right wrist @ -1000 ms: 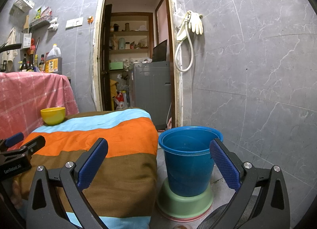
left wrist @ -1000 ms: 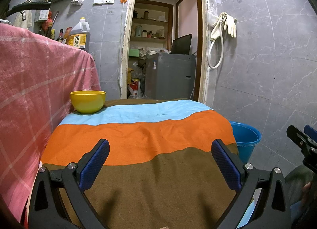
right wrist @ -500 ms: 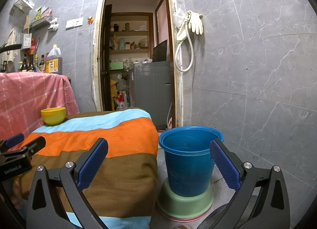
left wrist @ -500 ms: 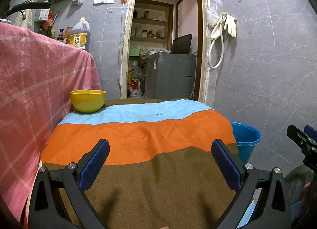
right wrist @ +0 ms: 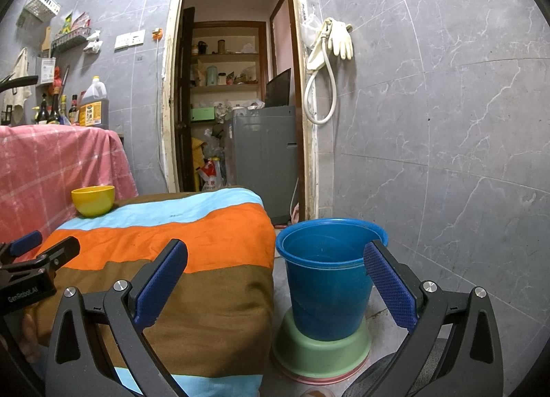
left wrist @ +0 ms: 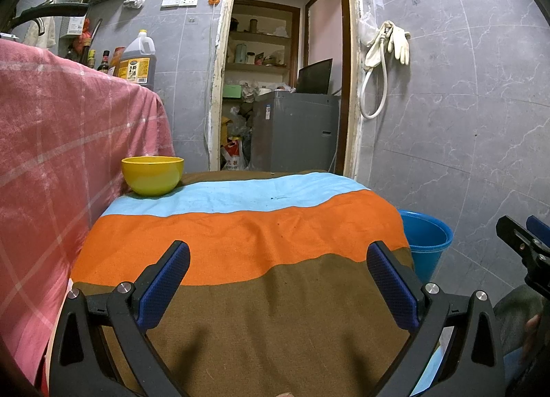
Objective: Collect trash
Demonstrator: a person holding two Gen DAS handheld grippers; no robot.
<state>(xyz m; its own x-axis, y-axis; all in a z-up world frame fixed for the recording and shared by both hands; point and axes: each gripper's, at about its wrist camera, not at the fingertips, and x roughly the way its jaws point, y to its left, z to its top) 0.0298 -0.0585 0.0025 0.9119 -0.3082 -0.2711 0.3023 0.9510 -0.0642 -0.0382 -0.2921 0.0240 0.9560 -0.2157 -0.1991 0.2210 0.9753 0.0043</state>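
Note:
A blue bucket (right wrist: 326,276) stands on the floor right of the table, on a green base (right wrist: 319,350); its rim also shows in the left wrist view as the bucket (left wrist: 424,242). My right gripper (right wrist: 275,276) hovers open in front of it, with nothing between its fingers. My left gripper (left wrist: 278,280) is open over the striped tablecloth (left wrist: 240,242), holding nothing. A yellow bowl (left wrist: 152,175) sits at the table's far left corner. I see no loose trash on the cloth.
A pink checked cloth (left wrist: 62,156) covers a raised surface on the left, with bottles and an oil jug (left wrist: 137,62) behind. An open doorway (left wrist: 285,87) leads to a cluttered storeroom. Grey tiled wall (right wrist: 447,122) bounds the right side; gloves and a hose (right wrist: 330,63) hang there.

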